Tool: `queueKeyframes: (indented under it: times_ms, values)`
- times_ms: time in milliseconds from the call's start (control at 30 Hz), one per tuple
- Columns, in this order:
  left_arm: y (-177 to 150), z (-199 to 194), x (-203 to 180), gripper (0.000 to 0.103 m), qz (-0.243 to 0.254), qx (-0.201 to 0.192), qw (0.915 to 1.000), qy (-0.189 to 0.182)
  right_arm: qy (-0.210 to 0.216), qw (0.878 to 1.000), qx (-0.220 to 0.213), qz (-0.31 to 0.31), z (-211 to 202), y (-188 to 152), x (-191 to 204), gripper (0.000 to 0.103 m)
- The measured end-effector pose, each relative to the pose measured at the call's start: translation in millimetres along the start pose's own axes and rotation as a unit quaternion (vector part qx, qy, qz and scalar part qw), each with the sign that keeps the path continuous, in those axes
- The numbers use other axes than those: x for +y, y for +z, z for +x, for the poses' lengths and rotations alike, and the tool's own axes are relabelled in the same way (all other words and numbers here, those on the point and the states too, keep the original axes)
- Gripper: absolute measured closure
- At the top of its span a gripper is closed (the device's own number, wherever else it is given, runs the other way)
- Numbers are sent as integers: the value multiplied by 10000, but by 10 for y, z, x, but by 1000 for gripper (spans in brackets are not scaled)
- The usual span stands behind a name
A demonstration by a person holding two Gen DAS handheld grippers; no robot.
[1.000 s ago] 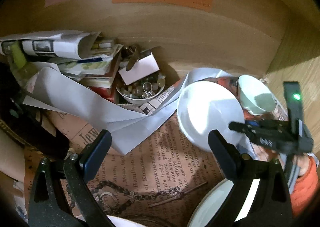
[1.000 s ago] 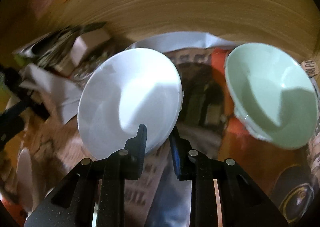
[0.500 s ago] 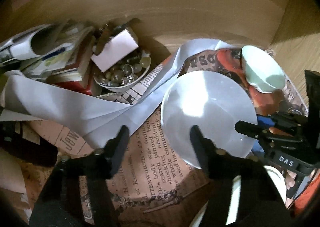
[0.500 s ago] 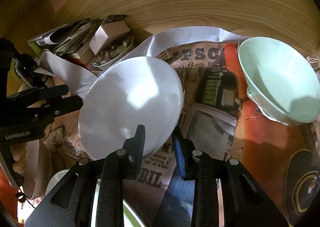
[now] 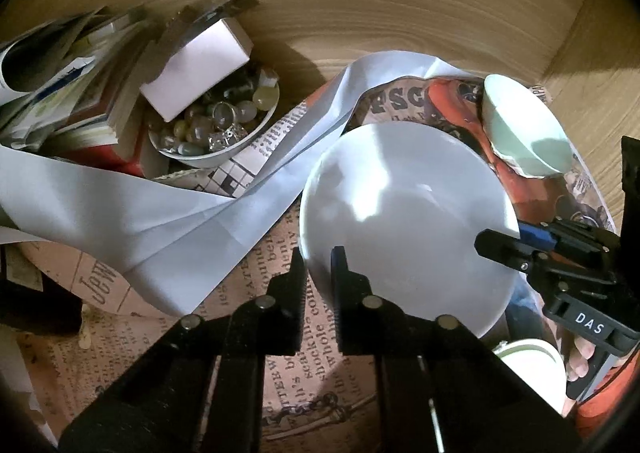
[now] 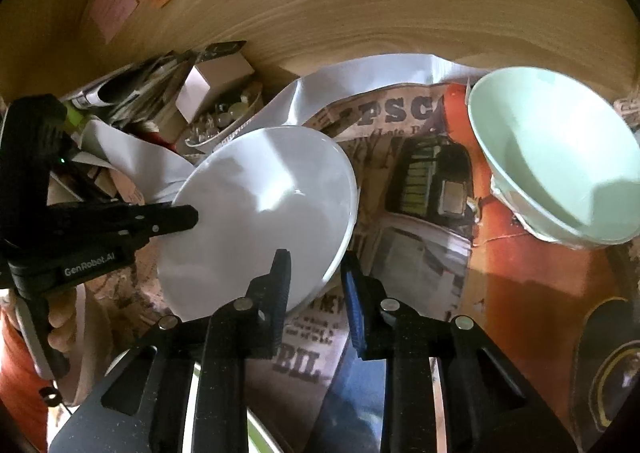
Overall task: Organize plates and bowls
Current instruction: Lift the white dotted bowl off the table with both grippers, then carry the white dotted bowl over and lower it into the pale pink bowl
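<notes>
A white bowl is held up over the newspaper-covered table; it also shows in the right wrist view. My left gripper is shut on its near-left rim. My right gripper grips its opposite rim, jaws a little apart around the edge. The right gripper also shows in the left wrist view, and the left gripper in the right wrist view. A mint green bowl sits tilted at the far right, apart from both grippers.
A bowl of beads with a white box on it sits at the back left, beside stacked books and papers. Loose white paper lies across the table. A wooden wall closes the back. Another white dish lies low right.
My left gripper was open, moved right and closed on the white bowl's rim. The right gripper's jaws have opened slightly. The bowl has tilted and come closer to me.
</notes>
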State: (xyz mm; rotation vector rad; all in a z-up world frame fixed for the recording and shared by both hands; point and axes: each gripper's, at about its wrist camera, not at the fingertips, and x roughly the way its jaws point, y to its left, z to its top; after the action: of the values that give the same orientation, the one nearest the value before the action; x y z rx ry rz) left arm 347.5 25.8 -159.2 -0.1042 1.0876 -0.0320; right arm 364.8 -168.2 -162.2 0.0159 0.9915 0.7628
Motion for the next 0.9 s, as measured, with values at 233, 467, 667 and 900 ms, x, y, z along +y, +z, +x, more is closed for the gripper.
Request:
queueKeyframes:
  times_ms: [233,467,667,900]
  values:
    - [-70,-187,-41,92,0,-236,9997,-22,41,9998,-148,87,-105,-9,25,80]
    - [-247,-705,-109,92,12,-856,9963,-71,-113,9978,-605,-238,-394,-49,264,80]
    - [-484,-1113,-178,92,-107,-1339,9907,-204,-45,9948,-937,-395,-656,-157,484,80]
    - [-805,-1505,-135,92,-125,-1829,9830,-90,-156,9900,-1205,-723,-830,-339,811,80]
